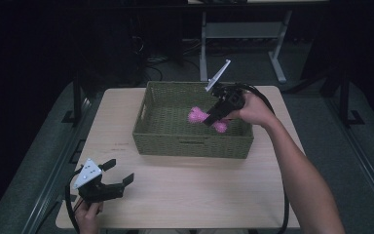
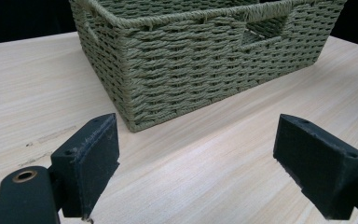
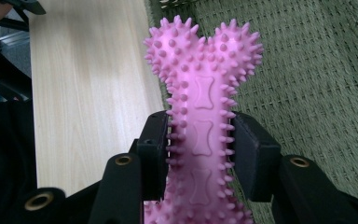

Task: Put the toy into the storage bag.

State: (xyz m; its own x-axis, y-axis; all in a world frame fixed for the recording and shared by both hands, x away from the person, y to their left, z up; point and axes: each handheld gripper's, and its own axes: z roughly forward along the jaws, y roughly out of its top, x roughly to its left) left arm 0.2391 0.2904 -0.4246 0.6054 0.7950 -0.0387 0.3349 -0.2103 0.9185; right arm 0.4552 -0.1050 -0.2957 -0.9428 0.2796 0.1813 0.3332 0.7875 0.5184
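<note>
A pink spiky bone-shaped toy hangs over the inside of the green woven basket, held by its shaft. My right gripper is shut on it, tilted down over the basket's right half. In the right gripper view the toy stands up between the two black pads, with the basket's woven floor behind it. My left gripper rests open near the table's front left corner, nothing between its jaws. Its own view shows the basket's near corner ahead of the open gripper.
The light wooden table has bare room in front of the basket and to its left. Dark floor and a desk frame lie beyond the far edge. A cable trails from the right gripper along the forearm.
</note>
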